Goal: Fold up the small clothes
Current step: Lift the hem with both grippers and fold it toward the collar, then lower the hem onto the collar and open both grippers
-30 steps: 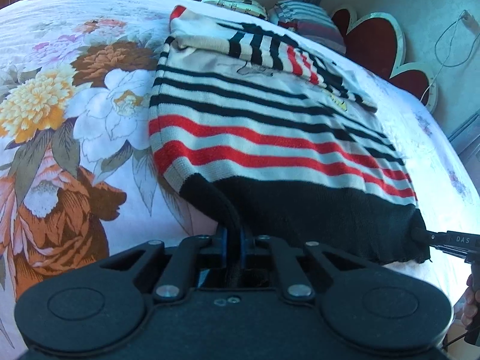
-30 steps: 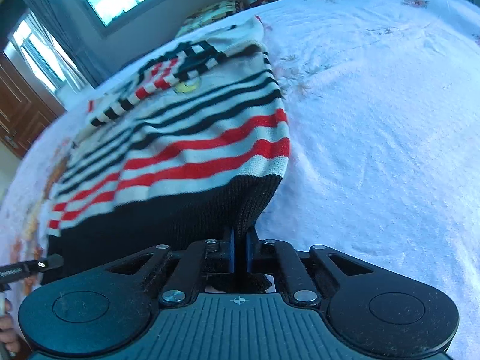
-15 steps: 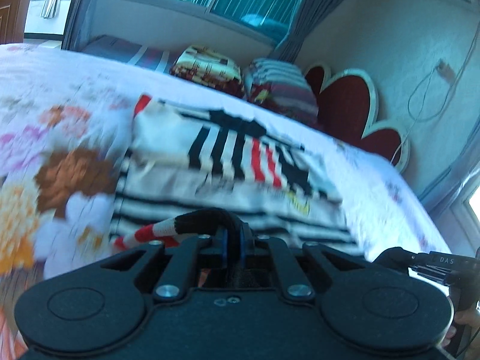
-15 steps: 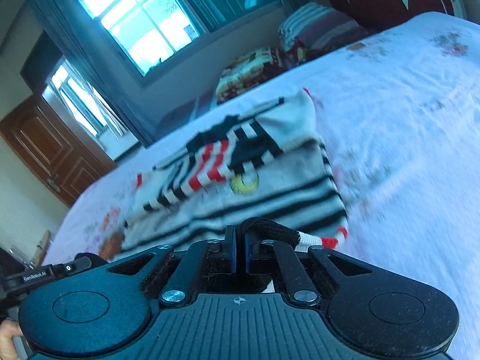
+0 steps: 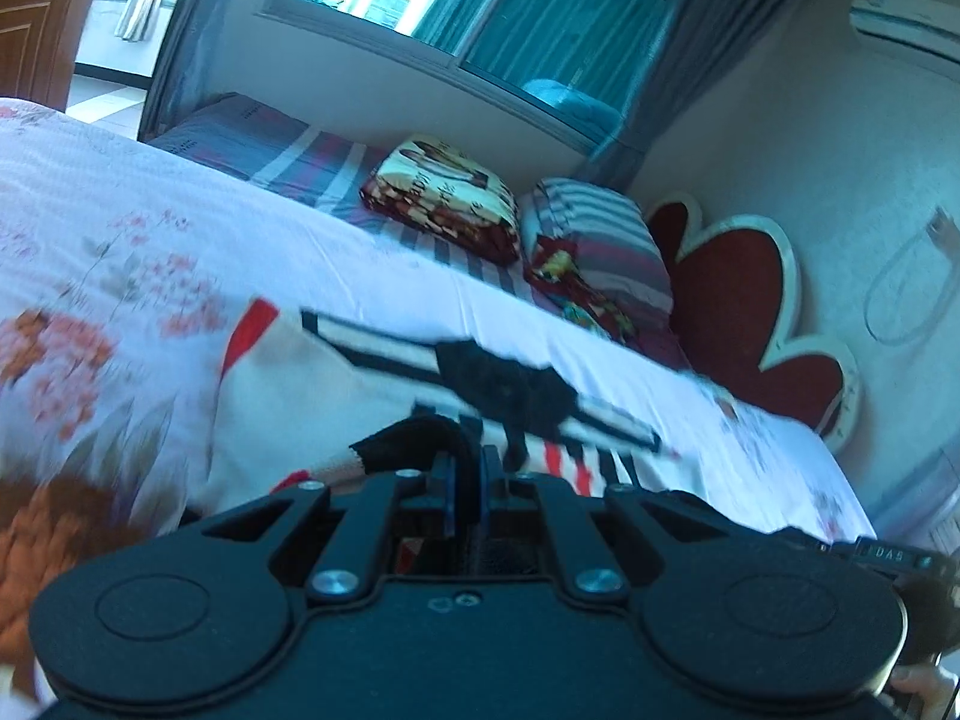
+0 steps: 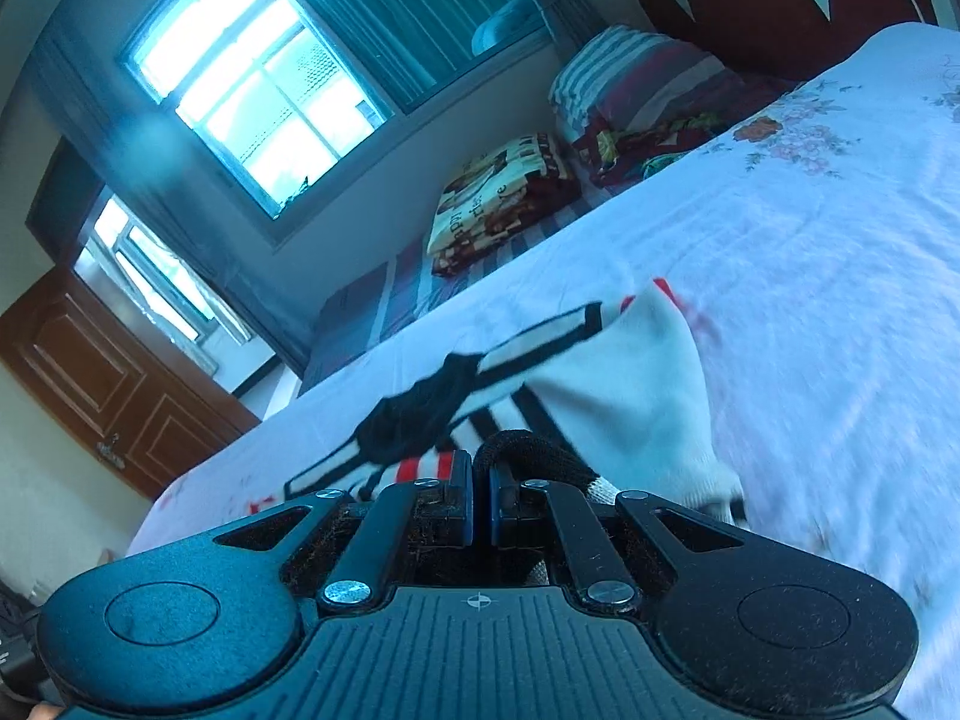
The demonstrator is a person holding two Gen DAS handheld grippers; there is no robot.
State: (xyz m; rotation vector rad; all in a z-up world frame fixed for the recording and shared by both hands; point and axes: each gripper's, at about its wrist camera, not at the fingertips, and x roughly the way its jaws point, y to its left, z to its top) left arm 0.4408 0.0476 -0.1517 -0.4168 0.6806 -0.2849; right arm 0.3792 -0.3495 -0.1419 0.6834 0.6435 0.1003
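Both claws, left (image 5: 467,468) and right (image 6: 481,483), pinch the striped sweater's (image 6: 630,396) black hem.

I see bare bedspread (image 6: 810,252) open at right of the right wrist frame. Pillows (image 5: 594,240) and headboard (image 5: 738,312) block upper right of the left wrist frame.

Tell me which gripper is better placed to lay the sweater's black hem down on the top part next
Neither clearly; it looks like a two-gripper move. The left gripper and right gripper are each shut on a corner of the black hem of the striped sweater, both raised over the bed.
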